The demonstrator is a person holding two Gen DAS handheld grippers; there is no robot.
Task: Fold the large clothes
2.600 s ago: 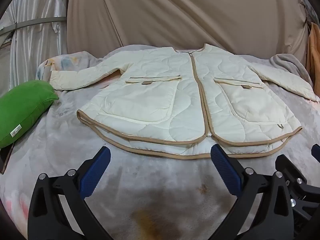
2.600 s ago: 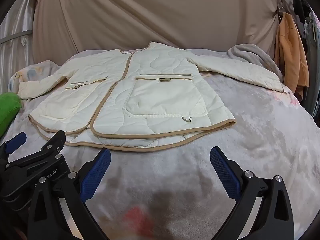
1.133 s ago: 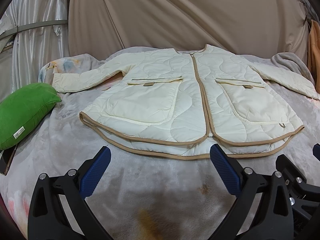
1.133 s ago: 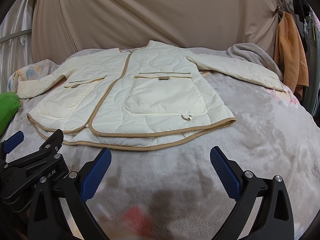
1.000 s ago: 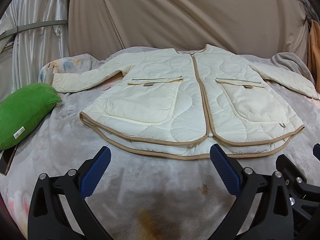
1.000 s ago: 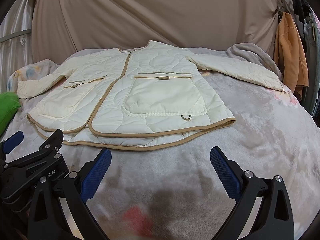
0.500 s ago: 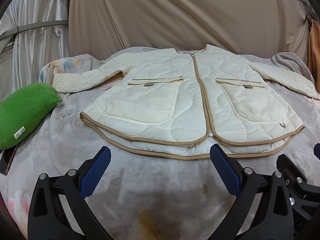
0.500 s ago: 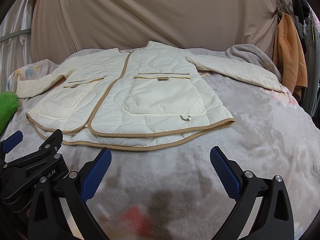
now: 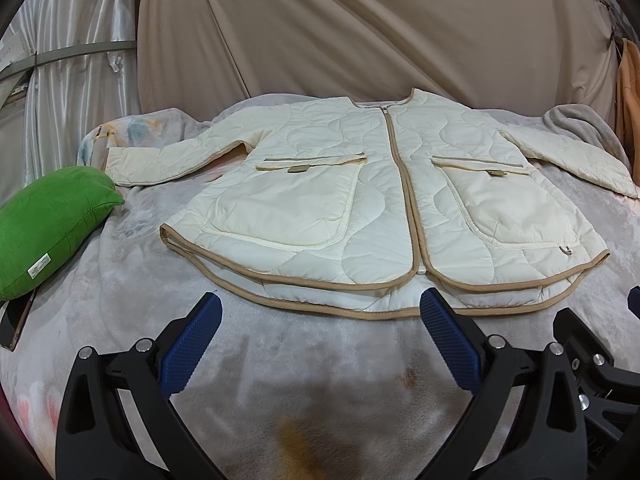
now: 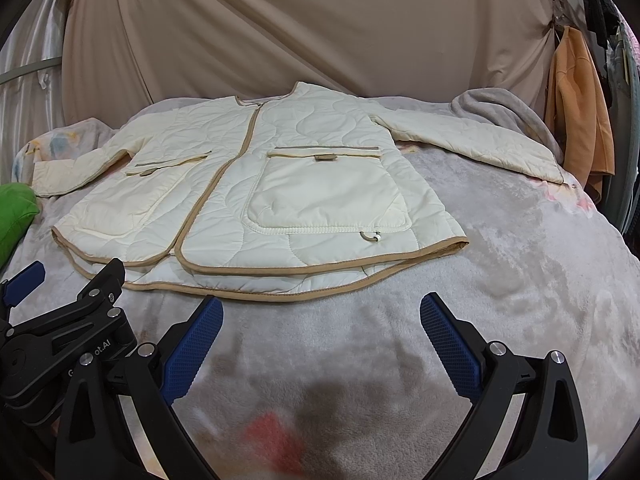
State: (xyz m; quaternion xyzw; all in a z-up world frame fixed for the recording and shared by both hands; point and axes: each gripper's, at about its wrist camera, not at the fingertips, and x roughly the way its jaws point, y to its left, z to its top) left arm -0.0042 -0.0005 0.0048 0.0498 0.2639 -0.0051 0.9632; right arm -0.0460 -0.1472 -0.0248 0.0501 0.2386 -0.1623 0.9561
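A cream quilted jacket (image 9: pixel 360 200) with tan trim lies flat, front up and zipped, across the middle of the bed (image 9: pixel 320 380), sleeves spread toward the left and right edges. The left tongs (image 9: pixel 320 344) and right tongs (image 10: pixel 320 344) hover near the bed's near edge, both spread apart and holding nothing. A green pillow (image 9: pixel 48 220) sits at the left edge.
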